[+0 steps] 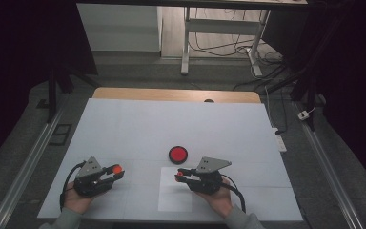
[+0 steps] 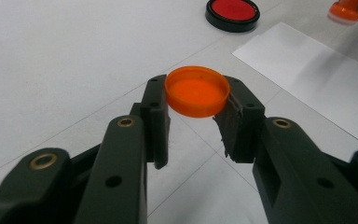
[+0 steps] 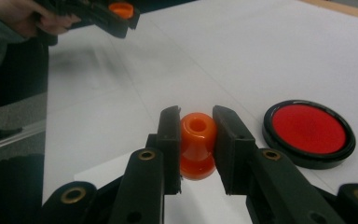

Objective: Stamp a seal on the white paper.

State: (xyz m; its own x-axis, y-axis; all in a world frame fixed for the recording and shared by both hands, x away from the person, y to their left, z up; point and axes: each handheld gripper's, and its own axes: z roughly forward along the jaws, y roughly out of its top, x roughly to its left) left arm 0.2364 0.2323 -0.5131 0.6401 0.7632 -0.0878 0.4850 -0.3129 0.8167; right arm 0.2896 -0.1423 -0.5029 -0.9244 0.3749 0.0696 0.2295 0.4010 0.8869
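My left gripper (image 2: pixel 193 109) is shut on a round orange cap (image 2: pixel 197 90), held by its rim with the hollow side up; in the high view this gripper (image 1: pixel 116 171) sits at the table's front left. My right gripper (image 3: pixel 196 130) is shut on an orange stamp (image 3: pixel 197 144) with a hole in its top, held above a white sheet of paper (image 1: pixel 175 191); from above, the right gripper (image 1: pixel 180 175) is at the front centre. A red ink pad in a black round case (image 1: pixel 177 154) lies on the table just beyond the right gripper, also seen as the ink pad (image 3: pixel 309 131).
The white table top (image 1: pixel 171 124) has a wooden strip (image 1: pixel 176 94) along its far edge. Metal rails (image 1: pixel 24 167) run along both sides. Desk legs and cables (image 1: pixel 224 47) stand on the floor behind. The other hand's gripper with the cap (image 3: pixel 121 9) shows far off.
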